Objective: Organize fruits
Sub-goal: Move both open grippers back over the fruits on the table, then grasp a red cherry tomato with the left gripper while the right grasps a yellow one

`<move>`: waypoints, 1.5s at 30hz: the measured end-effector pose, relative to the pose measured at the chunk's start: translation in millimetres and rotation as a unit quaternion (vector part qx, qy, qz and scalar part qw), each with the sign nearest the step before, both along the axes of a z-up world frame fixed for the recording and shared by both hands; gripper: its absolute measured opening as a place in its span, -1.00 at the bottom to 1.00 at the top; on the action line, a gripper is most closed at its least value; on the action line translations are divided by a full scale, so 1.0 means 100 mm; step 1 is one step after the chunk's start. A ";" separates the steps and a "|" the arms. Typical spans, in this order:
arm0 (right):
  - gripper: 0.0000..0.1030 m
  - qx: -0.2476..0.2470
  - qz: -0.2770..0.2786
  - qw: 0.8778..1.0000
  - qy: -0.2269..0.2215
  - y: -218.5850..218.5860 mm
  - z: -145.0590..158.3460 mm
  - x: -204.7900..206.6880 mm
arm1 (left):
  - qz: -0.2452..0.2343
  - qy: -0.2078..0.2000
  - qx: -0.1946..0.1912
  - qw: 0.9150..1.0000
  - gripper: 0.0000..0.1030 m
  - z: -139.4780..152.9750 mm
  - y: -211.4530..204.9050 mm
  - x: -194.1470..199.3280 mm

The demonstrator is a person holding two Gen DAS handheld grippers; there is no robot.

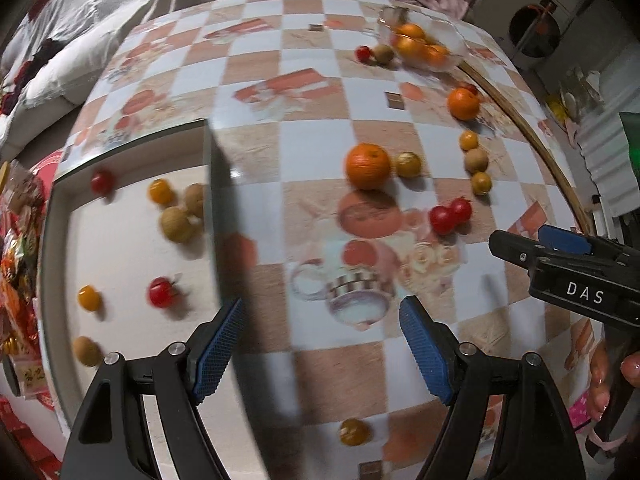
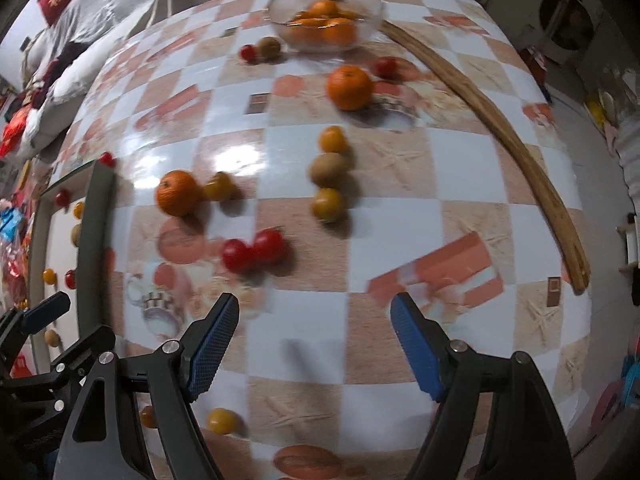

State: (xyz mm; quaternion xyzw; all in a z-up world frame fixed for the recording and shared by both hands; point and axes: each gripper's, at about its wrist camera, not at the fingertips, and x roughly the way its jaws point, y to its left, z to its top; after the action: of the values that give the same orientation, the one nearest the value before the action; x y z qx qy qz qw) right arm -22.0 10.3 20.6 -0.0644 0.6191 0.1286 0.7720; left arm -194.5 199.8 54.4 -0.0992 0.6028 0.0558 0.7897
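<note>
Two black plastic grippers with blue cross-hatched rubber pads are hovering over a glossy checked oilcloth table [image 2: 304, 168], printed in white, tan and salmon squares. The left gripper [image 1: 320, 344] is standing with its jaws spread wide and nothing between them; the right gripper [image 2: 314, 344] is likewise gaping wide and carrying nothing.

Fruit is lying scattered across the cloth. A round, dimpled orange mandarin [image 2: 179, 193] is sitting just beside a small smooth yellow tomato [image 2: 219, 186]. Nearer the right gripper, two shiny red cherry tomatoes [image 2: 255, 252] are touching each other. Further right, a short column is forming: a yellow-orange round fruit [image 2: 333, 139], a dull brown matte longan-like ball [image 2: 329, 169] and another yellowish ball [image 2: 328, 204], each just beside the next. A second orange mandarin [image 2: 349, 87] is resting near the far edge, close to a clear glass bowl [image 2: 370, 16] that is holding several more mandarins. A long curved strip of pale wood [image 2: 500, 128] is running along the table's right side.

On the left, a lower white surface framed by a grey rim [image 1: 224, 208] is carrying more small red, yellow and brown fruits [image 1: 176, 222], motion-blurred. One lone yellow tomato [image 2: 222, 420] is lying close under the right gripper's left finger.
</note>
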 end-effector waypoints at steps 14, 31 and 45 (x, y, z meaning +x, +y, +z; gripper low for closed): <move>0.12 0.047 0.004 0.999 0.017 -0.18 -0.16 0.45 | -0.021 -0.006 -0.007 1.000 0.55 -0.29 -0.44 0.42; -0.56 0.067 0.049 0.996 0.031 0.02 -0.26 0.64 | -0.030 -0.013 -0.002 0.999 0.23 -0.42 -0.63 0.74; -0.57 0.074 0.040 0.996 0.033 -0.13 -0.21 0.60 | -0.022 -0.027 -0.044 0.998 -0.51 -0.32 -0.55 0.72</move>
State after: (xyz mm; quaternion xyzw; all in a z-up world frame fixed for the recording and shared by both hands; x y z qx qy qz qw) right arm 37.5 -3.2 -0.3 -0.0280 0.6302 0.2071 0.7478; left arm -122.7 144.4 22.8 -0.1215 0.5849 0.0088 0.8019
